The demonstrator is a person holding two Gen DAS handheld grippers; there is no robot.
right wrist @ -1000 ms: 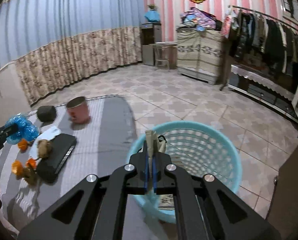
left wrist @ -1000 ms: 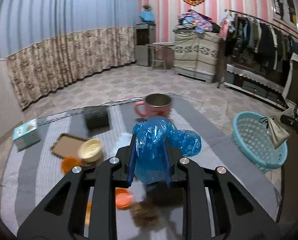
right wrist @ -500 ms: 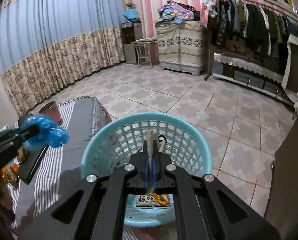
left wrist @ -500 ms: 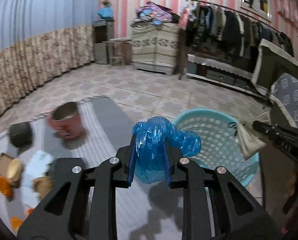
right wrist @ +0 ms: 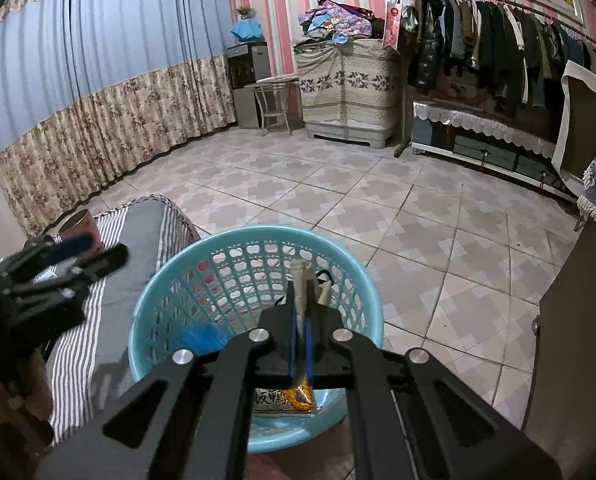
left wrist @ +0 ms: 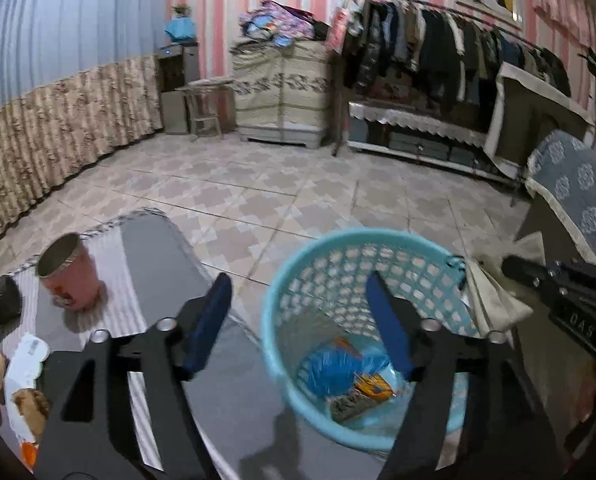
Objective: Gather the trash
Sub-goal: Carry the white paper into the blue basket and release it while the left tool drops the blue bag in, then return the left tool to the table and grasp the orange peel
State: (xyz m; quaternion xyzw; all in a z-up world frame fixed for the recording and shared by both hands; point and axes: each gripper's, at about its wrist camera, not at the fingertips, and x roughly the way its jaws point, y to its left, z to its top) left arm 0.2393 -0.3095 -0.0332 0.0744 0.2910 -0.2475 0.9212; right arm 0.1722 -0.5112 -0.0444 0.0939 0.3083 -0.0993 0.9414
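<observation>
Left gripper [left wrist: 298, 304] opening, empty; blue bag [left wrist: 329, 372] now in basket [left wrist: 282, 280], no longer gripped.

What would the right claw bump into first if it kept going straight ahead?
Probably the turquoise basket. The right claw, shut on a beige scrap, points down into it, so it would likely meet the far wall or the trash inside; depth is unclear.

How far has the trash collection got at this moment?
Done: a blue bag and wrappers lie in the basket. In hand: the left claw is opening, empty, above it; the right claw is shut on a beige scrap over the basket. Left: paper scraps on the striped table.
</observation>
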